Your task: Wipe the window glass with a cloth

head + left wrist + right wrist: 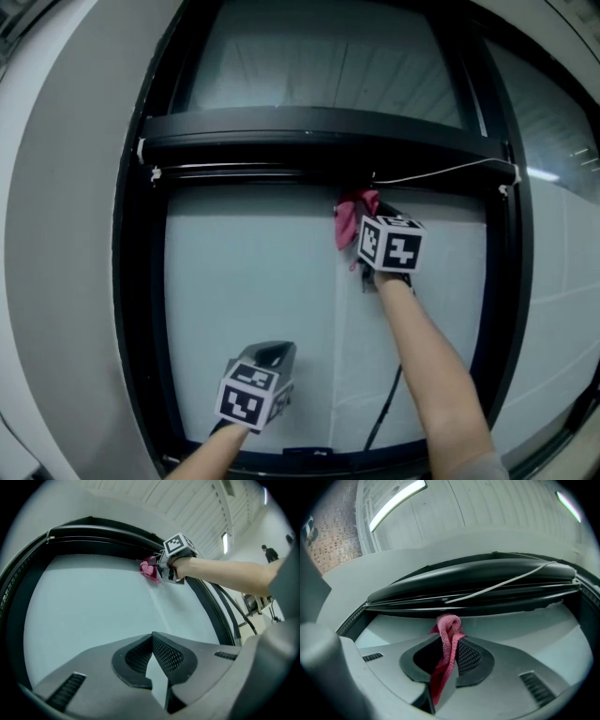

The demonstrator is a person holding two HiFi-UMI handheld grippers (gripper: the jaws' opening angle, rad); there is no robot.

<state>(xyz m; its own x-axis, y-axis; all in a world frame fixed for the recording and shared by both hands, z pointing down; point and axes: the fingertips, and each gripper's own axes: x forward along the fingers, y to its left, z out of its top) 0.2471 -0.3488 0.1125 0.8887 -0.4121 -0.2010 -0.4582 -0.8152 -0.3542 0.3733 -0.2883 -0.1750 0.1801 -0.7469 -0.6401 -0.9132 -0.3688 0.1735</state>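
Near the top of the lower pane, just under the black frame bar, the right tool clenches a pink cloth, seemingly against the window glass. Soft, light and limp, the cloth is probably best pinched mid-bunch. Lower down, the left tool is clenched on nothing.

Lower glass pane clear; black crossbar, white cord bar way above.

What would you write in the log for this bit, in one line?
right gripper: shut on pink cloth, at top edge of window glass | left gripper: shut, empty, low near glass
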